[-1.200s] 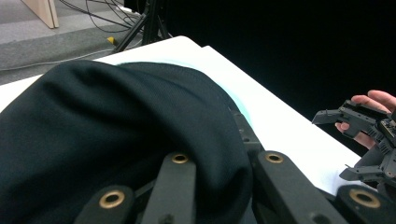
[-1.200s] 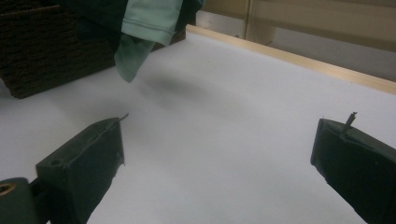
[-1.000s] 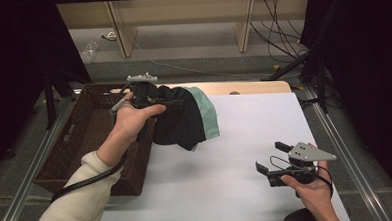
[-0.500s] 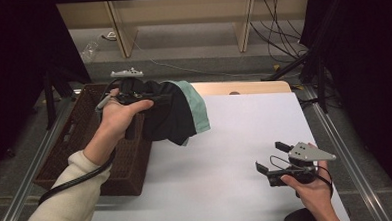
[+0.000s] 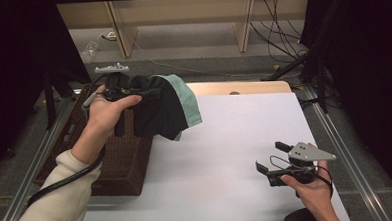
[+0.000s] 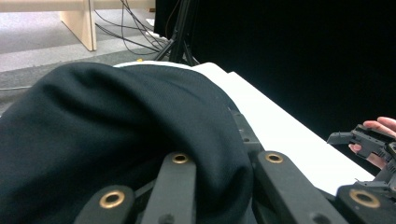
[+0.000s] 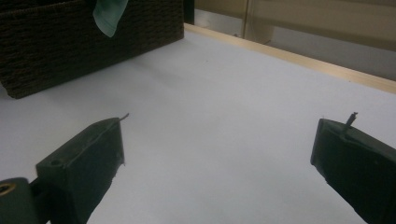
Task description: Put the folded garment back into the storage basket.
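The left gripper (image 5: 133, 92) is clamped tight on a dark garment (image 5: 156, 112) with a pale green lining, holding it in the air above the wicker basket (image 5: 118, 159) at the table's left. The right gripper (image 5: 272, 157), near right, rests with jaws wide apart, holding nothing.

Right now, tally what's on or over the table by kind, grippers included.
Grippers: 2, left gripper holding the garment, right gripper with fingers apart over the white table
Garments: 1, black garment with mint-green lining, hanging at the basket's edge
Baskets: 1, dark wicker basket
Total: 4
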